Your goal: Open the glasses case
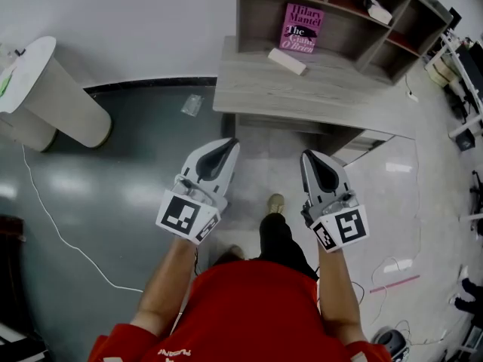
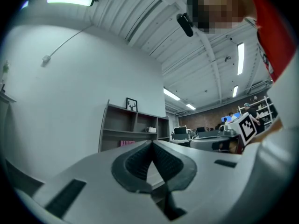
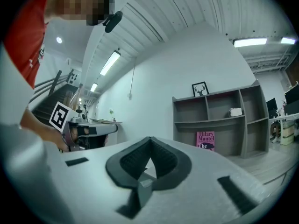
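A white oblong case [image 1: 287, 61] lies on the grey desk [image 1: 249, 96], just in front of a pink book [image 1: 302, 27] that leans in the shelf unit. Both grippers hang in the air short of the desk's near edge, well apart from the case. My left gripper [image 1: 226, 146] [image 2: 152, 143] is shut with nothing between its jaws. My right gripper [image 1: 311, 157] [image 3: 150, 139] is shut and empty too. In the right gripper view the pink book [image 3: 206, 140] shows in the shelf; the case is hidden behind the jaws.
A grey shelf unit [image 1: 355, 21] stands on the desk, with a small white object [image 1: 377, 10] in an upper compartment. A round white table [image 1: 45, 89] is at the left. A white cable [image 1: 60, 232] and a clear wrapper [image 1: 192, 105] lie on the floor.
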